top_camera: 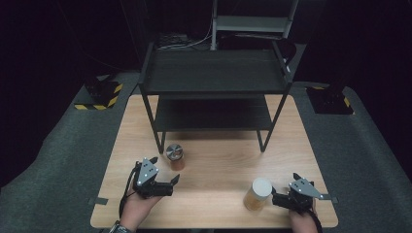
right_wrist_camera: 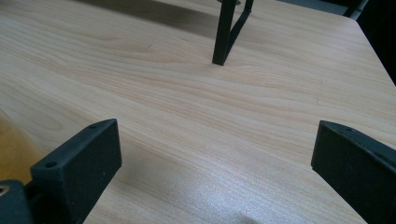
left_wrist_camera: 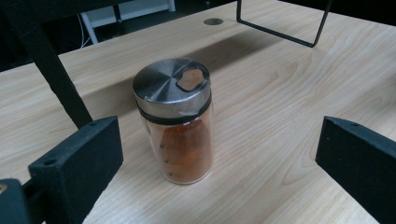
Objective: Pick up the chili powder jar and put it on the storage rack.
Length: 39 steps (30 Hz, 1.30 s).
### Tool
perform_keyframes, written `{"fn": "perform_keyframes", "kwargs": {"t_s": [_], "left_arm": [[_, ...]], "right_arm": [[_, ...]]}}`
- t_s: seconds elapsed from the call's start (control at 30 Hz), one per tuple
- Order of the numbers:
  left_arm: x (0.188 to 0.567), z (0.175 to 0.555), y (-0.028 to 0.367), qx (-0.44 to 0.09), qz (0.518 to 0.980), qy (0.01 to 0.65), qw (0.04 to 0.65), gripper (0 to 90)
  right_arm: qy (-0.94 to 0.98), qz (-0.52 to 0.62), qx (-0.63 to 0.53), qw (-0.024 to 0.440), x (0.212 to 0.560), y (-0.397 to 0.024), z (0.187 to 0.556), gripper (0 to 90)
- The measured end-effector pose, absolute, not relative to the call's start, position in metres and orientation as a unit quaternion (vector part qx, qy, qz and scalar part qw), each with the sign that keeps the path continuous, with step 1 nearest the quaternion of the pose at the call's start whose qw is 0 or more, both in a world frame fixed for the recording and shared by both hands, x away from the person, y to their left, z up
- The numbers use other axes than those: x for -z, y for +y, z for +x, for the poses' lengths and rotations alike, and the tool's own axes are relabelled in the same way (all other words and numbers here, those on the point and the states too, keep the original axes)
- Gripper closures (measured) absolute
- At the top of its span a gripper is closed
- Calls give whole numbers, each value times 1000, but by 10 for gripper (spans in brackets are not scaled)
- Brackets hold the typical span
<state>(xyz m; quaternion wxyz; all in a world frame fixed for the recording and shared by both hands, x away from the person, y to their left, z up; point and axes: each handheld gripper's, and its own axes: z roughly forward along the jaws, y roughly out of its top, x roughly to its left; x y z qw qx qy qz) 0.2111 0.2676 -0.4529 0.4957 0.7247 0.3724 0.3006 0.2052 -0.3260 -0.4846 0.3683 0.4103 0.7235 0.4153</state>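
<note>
A small glass spice jar [top_camera: 175, 157] with a metal lid and orange powder stands on the wooden table [top_camera: 218, 160], in front of the rack's left leg. My left gripper [top_camera: 164, 170] is open just short of it. In the left gripper view the spice jar [left_wrist_camera: 180, 121] stands upright ahead, between the spread jaws and untouched by them. A larger amber jar [top_camera: 257, 193] with a white lid stands near the front right. My right gripper [top_camera: 284, 183] is open beside it on the right; the amber jar [right_wrist_camera: 10, 149] shows at the left edge of the right gripper view, outside the jaws.
A black two-shelf rack [top_camera: 214, 73] stands on the far half of the table, both shelves bare. One of the rack's legs [right_wrist_camera: 223, 32] rises ahead of my right gripper. Bare wood lies between the two jars. Grey floor surrounds the table.
</note>
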Motion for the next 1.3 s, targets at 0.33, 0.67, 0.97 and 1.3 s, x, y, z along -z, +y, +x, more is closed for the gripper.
{"fn": "perform_keyframes", "kwargs": {"t_s": [0.33,0.67,0.97,1.3], "left_arm": [[457,226,266,-296,722,379,498,9],[464,240,263,-304,714,386,499,12],[470,254,261,-311,709,386,501,24],[477,268,262,-294,702,391,518,131]], "right_arm": [[727,406,-412,371,484,-325,205,7],[725,408,-413,370,485,-325,205,6],[725,407,-414,371,485,-325,205,7],[724,407,-415,371,485,-326,205,7]]}}
